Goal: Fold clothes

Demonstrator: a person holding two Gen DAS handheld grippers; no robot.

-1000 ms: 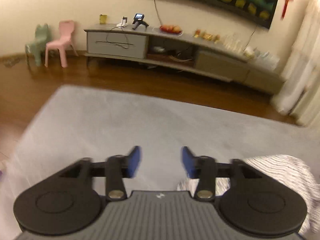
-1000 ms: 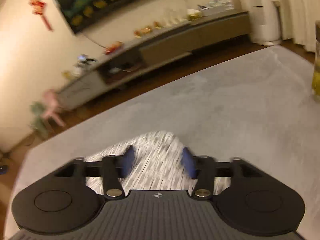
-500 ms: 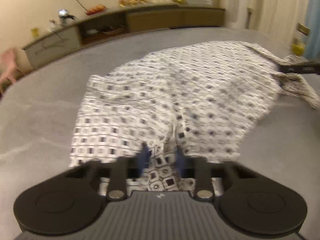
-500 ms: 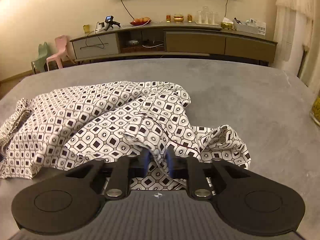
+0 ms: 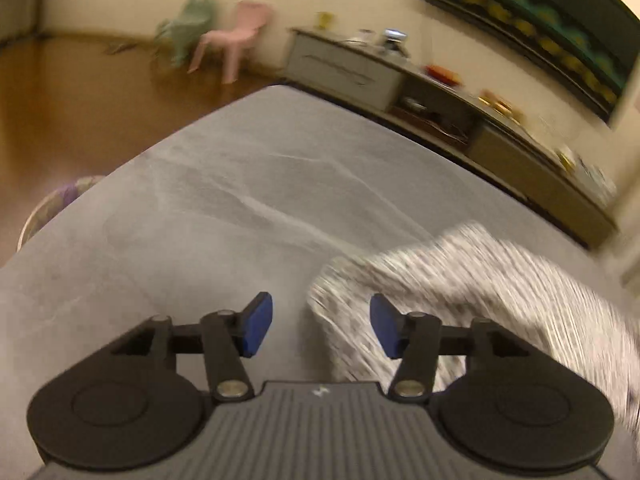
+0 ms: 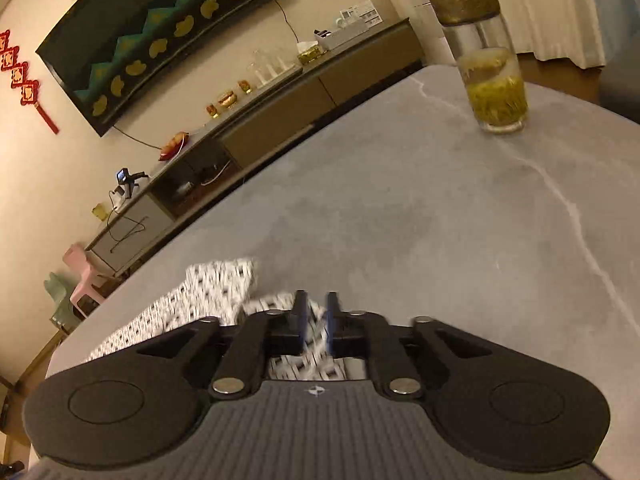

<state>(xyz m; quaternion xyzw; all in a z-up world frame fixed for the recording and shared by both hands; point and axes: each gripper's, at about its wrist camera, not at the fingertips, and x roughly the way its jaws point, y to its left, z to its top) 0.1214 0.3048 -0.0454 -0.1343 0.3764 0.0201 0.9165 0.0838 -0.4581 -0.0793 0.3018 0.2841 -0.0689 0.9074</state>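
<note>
With my right gripper pinching the patterned garment and my left gripper spread empty, I should grab its near edge squarely before folding.

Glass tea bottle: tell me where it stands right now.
In the right wrist view the glass tea bottle stands upright at the upper right, on the grey table near its far edge, well apart from the patterned garment.

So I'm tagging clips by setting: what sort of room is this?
Most likely a home living room: a long low media cabinet under a wall-mounted dark screen, small plastic children's chairs on a wood floor, and a glass tea bottle on the grey table.
</note>
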